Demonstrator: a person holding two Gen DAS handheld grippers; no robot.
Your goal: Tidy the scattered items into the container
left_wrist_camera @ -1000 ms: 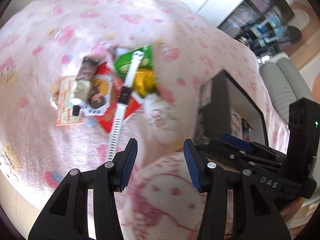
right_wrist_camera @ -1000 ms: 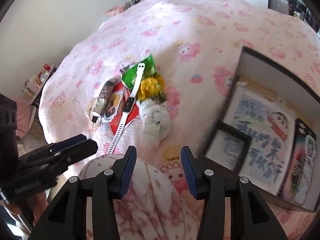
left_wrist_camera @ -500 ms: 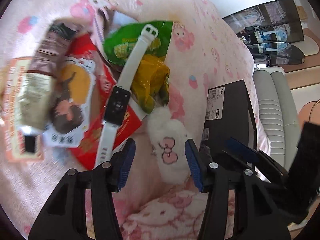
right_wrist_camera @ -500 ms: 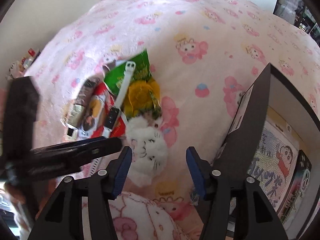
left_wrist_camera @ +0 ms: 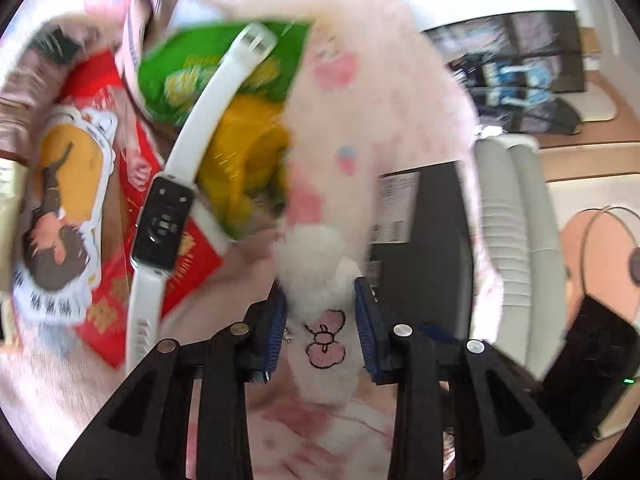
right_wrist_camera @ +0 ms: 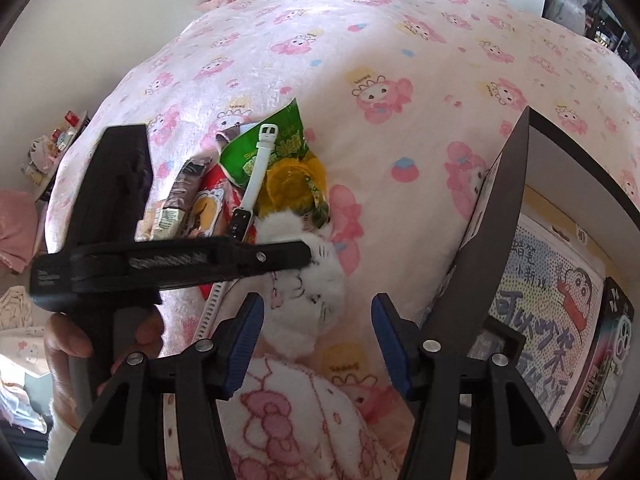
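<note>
A white plush toy (left_wrist_camera: 320, 280) with a pink bow lies on the pink blanket, also in the right wrist view (right_wrist_camera: 308, 284). My left gripper (left_wrist_camera: 320, 320) has its blue pads on both sides of the plush, closed against it. Left of it lie a white-strap smartwatch (left_wrist_camera: 168, 208), a green snack packet (left_wrist_camera: 224, 68), a yellow packet (left_wrist_camera: 248, 164) and a red packet (left_wrist_camera: 188, 264). My right gripper (right_wrist_camera: 316, 344) is open and empty, hovering near the plush. The black box (right_wrist_camera: 496, 220) stands open at the right.
The box (left_wrist_camera: 436, 240) holds a cartoon picture (right_wrist_camera: 552, 312) and a dark card (right_wrist_camera: 608, 360). A brown wrapper (right_wrist_camera: 180, 196) and a cartoon sticker (left_wrist_camera: 60, 200) lie left of the pile. A white ribbed object (left_wrist_camera: 516, 240) stands right of the bed.
My left gripper moved forward and down onto the plush and its jaws narrowed around it. My right gripper moved a little closer to the pile, staying open.
</note>
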